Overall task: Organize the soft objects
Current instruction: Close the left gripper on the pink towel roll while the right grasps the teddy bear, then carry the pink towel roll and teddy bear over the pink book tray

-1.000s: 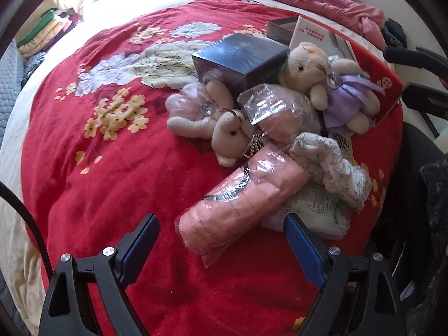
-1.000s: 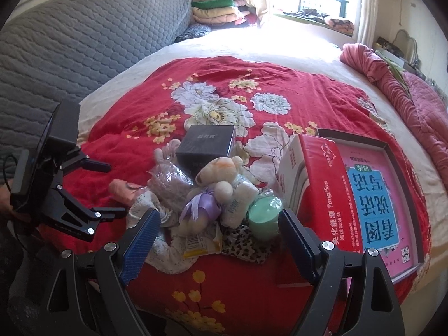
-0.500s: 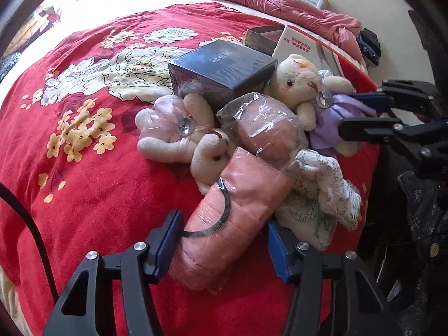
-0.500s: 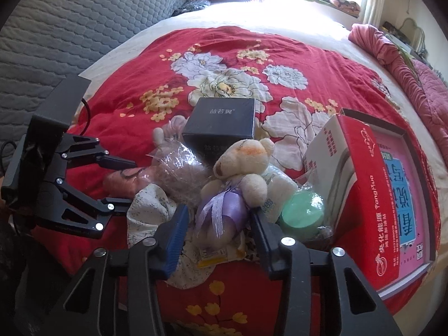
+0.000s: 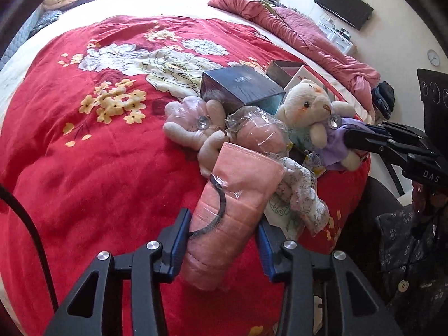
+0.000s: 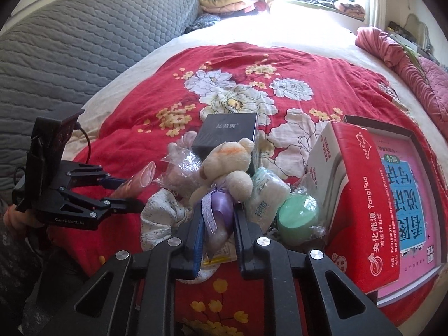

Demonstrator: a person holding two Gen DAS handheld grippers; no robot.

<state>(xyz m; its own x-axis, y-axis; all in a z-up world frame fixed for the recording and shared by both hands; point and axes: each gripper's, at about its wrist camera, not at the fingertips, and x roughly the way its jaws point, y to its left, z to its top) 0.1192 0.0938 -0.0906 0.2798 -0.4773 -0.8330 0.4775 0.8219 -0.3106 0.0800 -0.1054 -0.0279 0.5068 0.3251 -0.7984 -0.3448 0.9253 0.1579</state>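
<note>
The left gripper (image 5: pixel 221 240), closing, clamps the plastic-wrapped pink folded towel (image 5: pixel 233 198), long axis pointing away; the right gripper (image 6: pixel 217 232), closing, grasps the upright cream teddy bear in a purple dress (image 6: pixel 224 179).

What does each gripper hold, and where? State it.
Left gripper, closing: pink wrapped towel roll, near end. Right gripper, closing: teddy bear, purple-dressed body.

Right gripper (image 6: pixel 217 224) jaws closing on teddy bear (image 6: pixel 224 173) in purple dress; left gripper (image 6: pixel 131 193) pinching pink roll (image 6: pixel 140 180) over red bedspread (image 6: pixel 140 106)
</note>
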